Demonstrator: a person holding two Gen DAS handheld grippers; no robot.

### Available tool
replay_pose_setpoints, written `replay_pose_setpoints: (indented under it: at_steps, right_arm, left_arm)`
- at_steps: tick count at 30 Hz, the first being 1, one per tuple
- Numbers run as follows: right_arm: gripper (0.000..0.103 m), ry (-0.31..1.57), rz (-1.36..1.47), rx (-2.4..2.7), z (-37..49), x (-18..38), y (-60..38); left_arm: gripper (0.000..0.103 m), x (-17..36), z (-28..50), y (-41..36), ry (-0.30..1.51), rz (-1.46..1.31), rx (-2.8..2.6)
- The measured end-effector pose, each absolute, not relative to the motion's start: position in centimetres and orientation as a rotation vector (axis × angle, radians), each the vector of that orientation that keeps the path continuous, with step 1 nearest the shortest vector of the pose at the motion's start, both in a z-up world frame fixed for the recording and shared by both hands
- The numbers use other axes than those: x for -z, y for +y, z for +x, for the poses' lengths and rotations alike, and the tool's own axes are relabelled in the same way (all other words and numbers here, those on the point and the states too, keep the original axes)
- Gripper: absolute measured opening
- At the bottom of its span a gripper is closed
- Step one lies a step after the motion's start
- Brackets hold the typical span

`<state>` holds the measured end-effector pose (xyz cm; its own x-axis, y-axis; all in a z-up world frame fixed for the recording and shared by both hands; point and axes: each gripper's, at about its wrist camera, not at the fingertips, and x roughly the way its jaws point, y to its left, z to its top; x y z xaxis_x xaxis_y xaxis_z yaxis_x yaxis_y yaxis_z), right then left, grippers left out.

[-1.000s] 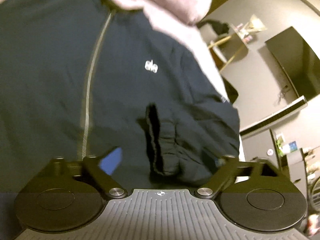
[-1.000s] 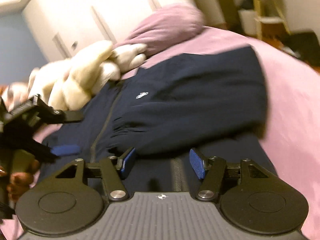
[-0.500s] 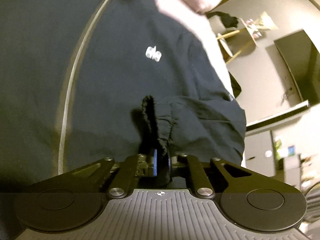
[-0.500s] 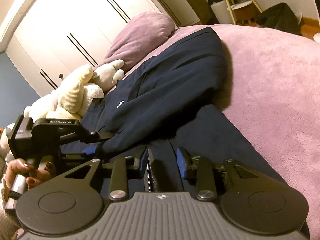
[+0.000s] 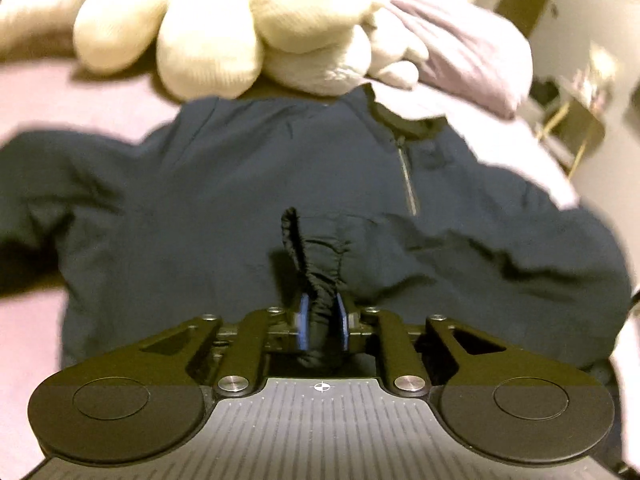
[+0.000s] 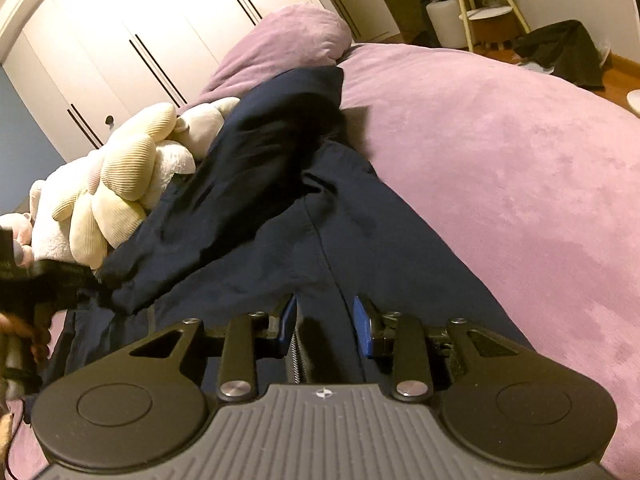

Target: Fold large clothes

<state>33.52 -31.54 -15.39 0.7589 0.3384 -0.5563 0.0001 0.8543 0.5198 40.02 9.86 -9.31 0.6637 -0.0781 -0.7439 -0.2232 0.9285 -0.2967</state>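
Your left gripper (image 5: 320, 328) has its jaws closed on the gathered cuff (image 5: 316, 280) at center frame. The jacket (image 5: 224, 208) lies spread on the bed (image 6: 500, 168), its collar toward the plush toys (image 5: 208, 40) at the top. Your right gripper (image 6: 325, 326) holds its jaws partly open, gripping nothing, straddling the zipper (image 6: 297, 356) at the lower center of the right view.

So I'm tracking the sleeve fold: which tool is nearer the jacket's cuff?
Left. The left tool is clamped on the cuff; the right tool sits open at the hem.
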Motion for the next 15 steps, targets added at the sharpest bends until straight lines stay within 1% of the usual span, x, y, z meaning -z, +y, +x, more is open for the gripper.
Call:
replay_pose_setpoints:
  at_steps: [1, 4, 5, 6, 10, 12, 13, 15]
  right_arm:
    - [0.035, 0.69, 0.528, -0.2, 33.8, 15.2, -31.5]
    - [0.036, 0.681, 0.528, -0.207, 34.9, 14.6, -31.1]
    - [0.038, 0.68, 0.531, -0.21, 35.4, 14.4, -31.0]
    - [0.039, 0.677, 0.541, -0.219, 36.1, 14.2, -30.8]
    - [0.041, 0.66, 0.612, -0.249, 39.4, 13.5, -30.4]
    - [0.051, 0.655, 0.651, -0.238, 41.3, 13.4, -30.3]
    - [0.06, 0.66, 0.686, -0.227, 42.5, 13.6, -30.4]
    - [0.061, 0.682, 0.749, -0.206, 44.4, 14.2, -30.7]
  left_arm:
    - [0.024, 9.7, 40.3, 9.9, 0.848, -0.41, -0.072]
    - [0.023, 10.0, 41.3, 10.3, 0.866, -0.434, -0.05]
    - [0.016, 9.9, 41.6, 10.3, 0.863, -0.43, -0.043]
    - [0.012, 9.6, 41.7, 10.2, 0.855, -0.424, -0.038]
    - [0.01, 6.9, 42.1, 10.2, 0.758, -0.328, -0.075]
    - [0.01, 5.2, 42.5, 10.5, 0.692, -0.24, -0.135]
    - [0.01, 4.6, 42.7, 10.5, 0.66, -0.171, -0.185]
    - [0.01, 4.2, 43.0, 10.5, 0.64, -0.073, -0.252]
